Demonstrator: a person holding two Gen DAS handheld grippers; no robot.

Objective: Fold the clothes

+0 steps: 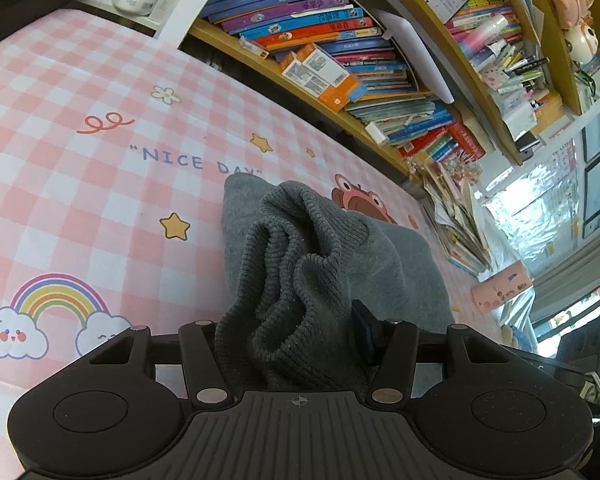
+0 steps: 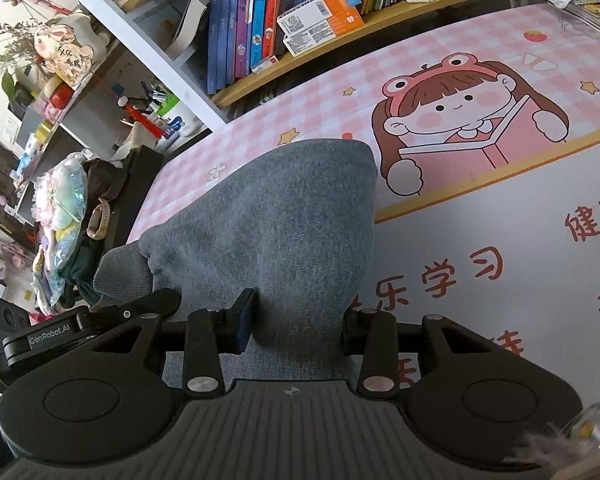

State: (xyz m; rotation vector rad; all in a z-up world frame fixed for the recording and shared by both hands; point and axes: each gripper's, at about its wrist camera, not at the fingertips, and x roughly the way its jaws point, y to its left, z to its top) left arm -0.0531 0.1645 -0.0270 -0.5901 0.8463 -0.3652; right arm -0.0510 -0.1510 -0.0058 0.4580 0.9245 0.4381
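Observation:
A grey sweater [image 1: 300,264] lies on the pink checked table mat [image 1: 80,184]. Its ribbed hem is bunched between the fingers of my left gripper [image 1: 296,340], which is shut on it; the left finger is hidden under the cloth. In the right wrist view the same grey sweater [image 2: 284,220] stretches away over the mat [image 2: 440,64]. My right gripper [image 2: 296,320] is shut on its near edge, with cloth filling the gap between both fingers. The left gripper's body [image 2: 80,324] shows at the left of that view.
A wooden bookshelf [image 1: 340,52] packed with books runs along the far side of the table. A stack of papers and booklets [image 1: 460,224] sits at the right end. A black box with bags and toys [image 2: 72,216] stands at the table's left end.

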